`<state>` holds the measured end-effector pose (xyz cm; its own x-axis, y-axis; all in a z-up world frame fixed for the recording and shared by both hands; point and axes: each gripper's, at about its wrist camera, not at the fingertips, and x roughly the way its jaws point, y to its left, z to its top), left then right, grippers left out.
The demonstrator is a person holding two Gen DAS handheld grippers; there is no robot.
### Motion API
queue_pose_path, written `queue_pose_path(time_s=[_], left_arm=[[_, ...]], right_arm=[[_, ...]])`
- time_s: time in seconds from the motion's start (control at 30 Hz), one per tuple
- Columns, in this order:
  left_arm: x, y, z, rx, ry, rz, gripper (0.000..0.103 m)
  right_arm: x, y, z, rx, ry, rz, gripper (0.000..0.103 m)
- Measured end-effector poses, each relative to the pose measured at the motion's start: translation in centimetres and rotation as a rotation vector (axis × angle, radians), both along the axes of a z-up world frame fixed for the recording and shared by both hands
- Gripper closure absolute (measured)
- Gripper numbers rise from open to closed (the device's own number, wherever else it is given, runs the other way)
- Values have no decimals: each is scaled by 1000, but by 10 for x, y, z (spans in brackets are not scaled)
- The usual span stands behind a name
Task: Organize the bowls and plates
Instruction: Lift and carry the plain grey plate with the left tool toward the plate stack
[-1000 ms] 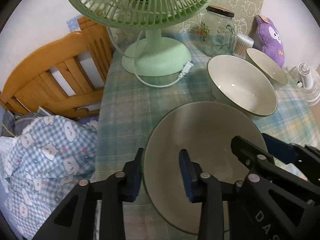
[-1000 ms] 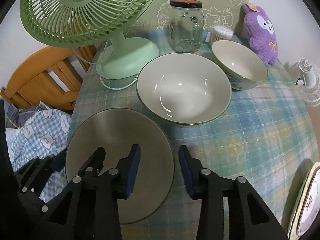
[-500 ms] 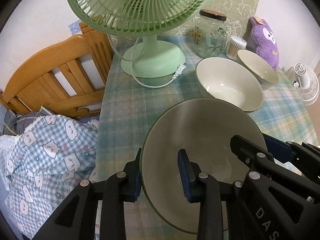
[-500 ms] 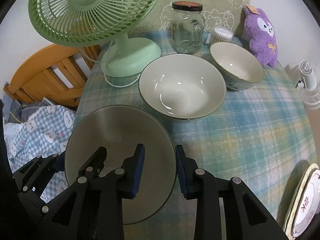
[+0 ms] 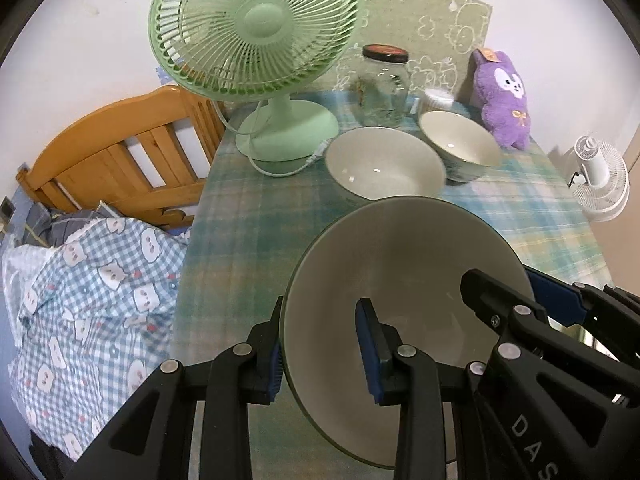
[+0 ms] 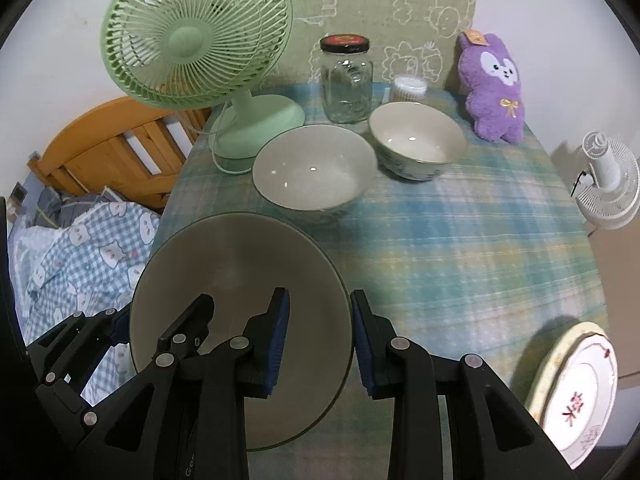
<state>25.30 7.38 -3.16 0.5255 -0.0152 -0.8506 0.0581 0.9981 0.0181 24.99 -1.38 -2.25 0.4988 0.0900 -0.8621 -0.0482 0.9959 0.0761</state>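
A large grey-green bowl (image 5: 400, 264) is held up off the table between both grippers; it also shows in the right wrist view (image 6: 236, 280). My left gripper (image 5: 320, 344) is shut on its left rim, one finger outside and one inside. My right gripper (image 6: 316, 340) is shut on its right rim the same way. Two more bowls stand farther back on the plaid tablecloth: a wide one (image 6: 314, 168) and a smaller patterned one (image 6: 416, 146) to its right.
A green desk fan (image 6: 196, 40) with its cord, a glass jar (image 6: 346, 80), a cotton-swab tub (image 6: 408, 88) and a purple plush (image 6: 494, 84) line the back. A stack of plates (image 6: 576, 396) sits at the front right. A wooden bed frame (image 5: 120, 152) and bedding lie left.
Both grippers have closed onto the big bowl's rim and lifted it. The cameras have risen and drawn back, so the table's objects look smaller and farther.
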Motion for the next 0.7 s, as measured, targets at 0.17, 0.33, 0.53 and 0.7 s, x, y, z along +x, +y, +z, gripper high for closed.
queue_pose_path(time_s=[0.17, 0.33, 0.53, 0.7], left_arm=[[-26, -27, 2, -8, 5, 20, 71], [-49, -55, -5, -19, 22, 24, 72], [-73, -85, -17, -25, 36, 29, 71], [-90, -105, -28, -12, 43, 24, 71]], right_arm=[[-28, -29, 5, -4, -4, 20, 69], [-53, -60, -1, -16, 7, 25, 69], [-79, -94, -14, -15, 18, 25, 69], [-95, -116, -25, 1, 22, 15, 69]])
